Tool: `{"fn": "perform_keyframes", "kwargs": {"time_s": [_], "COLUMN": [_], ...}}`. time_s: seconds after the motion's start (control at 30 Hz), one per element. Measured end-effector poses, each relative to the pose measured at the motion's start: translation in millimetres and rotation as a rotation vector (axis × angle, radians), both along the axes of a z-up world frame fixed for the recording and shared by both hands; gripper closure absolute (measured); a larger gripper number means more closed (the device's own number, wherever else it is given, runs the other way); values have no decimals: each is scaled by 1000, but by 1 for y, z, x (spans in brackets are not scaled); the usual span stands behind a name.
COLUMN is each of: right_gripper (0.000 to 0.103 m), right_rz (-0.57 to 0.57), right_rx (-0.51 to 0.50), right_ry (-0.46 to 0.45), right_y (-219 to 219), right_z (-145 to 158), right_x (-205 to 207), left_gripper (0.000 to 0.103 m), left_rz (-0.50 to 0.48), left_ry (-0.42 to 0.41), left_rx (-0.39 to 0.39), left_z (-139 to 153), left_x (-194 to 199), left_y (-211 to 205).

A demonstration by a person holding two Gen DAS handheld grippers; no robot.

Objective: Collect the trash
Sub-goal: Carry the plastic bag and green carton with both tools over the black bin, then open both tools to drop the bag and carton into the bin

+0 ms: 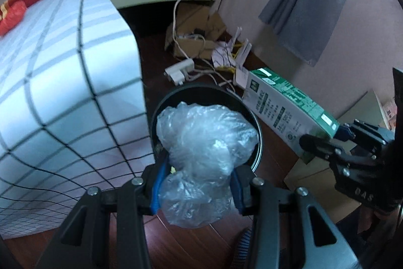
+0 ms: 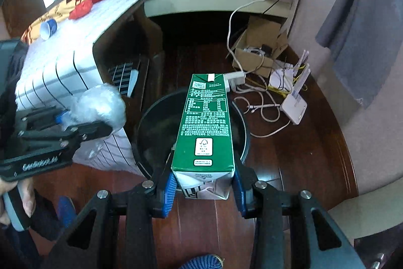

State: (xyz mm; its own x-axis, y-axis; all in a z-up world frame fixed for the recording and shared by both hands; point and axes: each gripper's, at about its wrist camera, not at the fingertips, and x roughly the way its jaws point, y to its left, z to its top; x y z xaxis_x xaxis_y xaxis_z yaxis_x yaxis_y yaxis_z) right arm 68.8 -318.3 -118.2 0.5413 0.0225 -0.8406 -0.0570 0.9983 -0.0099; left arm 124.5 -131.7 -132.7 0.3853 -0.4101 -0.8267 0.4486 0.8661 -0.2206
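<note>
Left tool [image 1: 197, 184] clamps crumpled plastic wrap [image 1: 204, 140] and right tool [image 2: 204, 189] grips green carton [image 2: 206, 127], both above black bin [image 2: 245, 143], pickup done, release into bin pending.

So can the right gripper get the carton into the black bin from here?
Probably yes: the right gripper holds the green carton right above the black bin, whose open mouth nothing blocks.

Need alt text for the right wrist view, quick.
The right gripper grips a green carton over a round black bin on a wood floor. At left, the left gripper holds a crumpled plastic bag.
</note>
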Motion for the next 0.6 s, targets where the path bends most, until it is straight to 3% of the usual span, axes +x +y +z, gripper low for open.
{"fn": "perform_keyframes", "kwargs": {"time_s": [0.4,0.6], "right_gripper": [62,62], "right_rz": [106,148], "right_rx": [-41,-39], "right_ry": [133,161], "right_y": [-3,-1], "right_z": [-61,-77], "right_x": [26,38], "left_gripper": [59,59], "left_rz": [7,11], "left_ry": [108,139], "left_rx": [26,36], "left_z": [-50,-67], "left_x": [31,40], "left_y": [-30,-36]}}
